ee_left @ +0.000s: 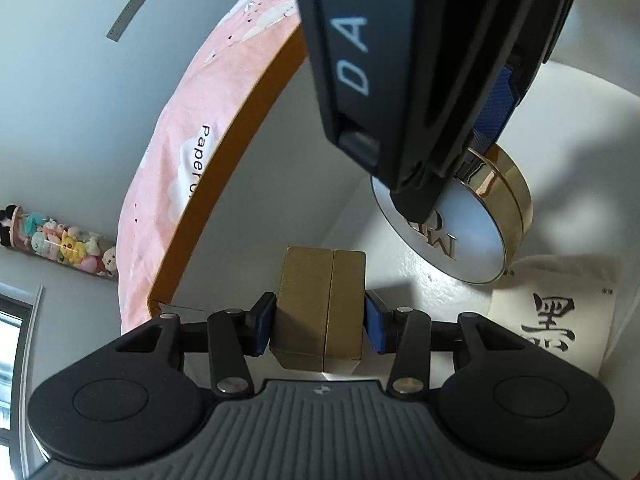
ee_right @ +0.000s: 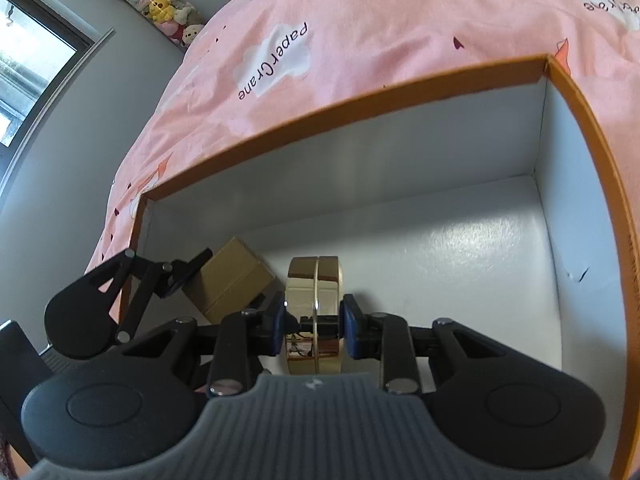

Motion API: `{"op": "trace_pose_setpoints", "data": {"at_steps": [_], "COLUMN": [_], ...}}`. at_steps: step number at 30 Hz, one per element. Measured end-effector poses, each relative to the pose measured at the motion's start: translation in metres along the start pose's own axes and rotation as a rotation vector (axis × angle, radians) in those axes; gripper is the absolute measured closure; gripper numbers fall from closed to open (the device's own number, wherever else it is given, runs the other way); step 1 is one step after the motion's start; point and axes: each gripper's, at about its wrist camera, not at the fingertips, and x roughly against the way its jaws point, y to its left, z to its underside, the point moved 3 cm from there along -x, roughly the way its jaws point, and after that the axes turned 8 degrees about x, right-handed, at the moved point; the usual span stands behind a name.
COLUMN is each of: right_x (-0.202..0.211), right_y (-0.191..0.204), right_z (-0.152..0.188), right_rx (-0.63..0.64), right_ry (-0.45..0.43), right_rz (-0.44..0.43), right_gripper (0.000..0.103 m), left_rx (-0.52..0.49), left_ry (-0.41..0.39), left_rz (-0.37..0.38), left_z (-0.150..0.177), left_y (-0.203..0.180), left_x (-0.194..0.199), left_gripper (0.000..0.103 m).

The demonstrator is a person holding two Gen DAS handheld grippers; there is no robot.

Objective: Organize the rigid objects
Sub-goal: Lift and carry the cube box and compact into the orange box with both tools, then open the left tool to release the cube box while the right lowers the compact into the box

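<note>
Now both fingers are clamping loads inside orange box [ee_right: 440,80]: left gripper [ee_left: 318,322] gripping gold carton [ee_left: 320,312] at 9 o'clock, right gripper [ee_right: 314,326] pinching round compact [ee_right: 314,280]; release remaining

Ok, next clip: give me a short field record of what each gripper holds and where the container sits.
left gripper: shut on gold box
right gripper: shut on round gold compact, held on edge
container: orange-rimmed box, white inside, on pink bedding
position: both items held inside the box, side by side
also in box: white card with black character
</note>
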Motion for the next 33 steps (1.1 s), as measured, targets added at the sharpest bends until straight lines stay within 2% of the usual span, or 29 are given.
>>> {"op": "trace_pose_setpoints", "data": {"at_steps": [3,6,11,15,18,21,23,25,27,29,31,33], "right_x": [-0.001,-0.001,-0.001,-0.001,-0.001,-0.001,-0.002,-0.004,-0.006,-0.009,-0.011,-0.014], "right_y": [-0.001,-0.001,0.001,0.002,0.003,0.003,0.004,0.007,0.011,0.016,0.019,0.024], "right_z": [0.002,0.003,0.003,0.003,0.003,0.003,0.002,0.001,-0.001,-0.003,-0.006,-0.006], "right_rx": [-0.002,-0.003,0.008,0.017,0.023,0.024,0.037,0.058,0.078,0.091,0.100,0.109], "right_ry": [0.006,0.004,0.002,0.002,0.001,0.002,-0.001,-0.005,-0.009,-0.022,-0.035,-0.013], "right_rz": [0.002,0.006,0.017,0.027,0.030,0.031,0.040,0.058,0.067,0.086,0.103,0.105], "right_gripper": [0.075,0.075,0.075,0.075,0.075,0.075,0.075,0.075,0.075,0.075,0.075,0.075], "left_rx": [0.010,0.023,0.112,0.220,0.280,0.368,0.473,0.592,0.709,0.807,0.868,0.891], "left_ry": [0.015,0.013,0.004,0.034,0.036,-0.027,-0.057,-0.049,-0.007,0.038,0.083,0.126], "left_rz": [0.064,0.108,0.255,0.360,0.388,0.399,0.389,0.354,0.335,0.356,0.399,0.435], "left_z": [0.003,0.005,0.004,0.005,0.007,0.011,0.015,0.021,0.031,0.036,0.044,0.054], "left_y": [-0.001,0.002,0.014,0.022,0.031,0.053,0.073,0.094,0.114,0.130,0.139,0.143], "left_x": [0.004,0.009,0.022,0.021,0.023,0.039,0.052,0.060,0.060,0.054,0.049,0.045], "left_gripper": [0.050,0.042,0.037,0.038,0.038,0.038,0.038,0.038,0.043,0.048,0.057,0.067]}}
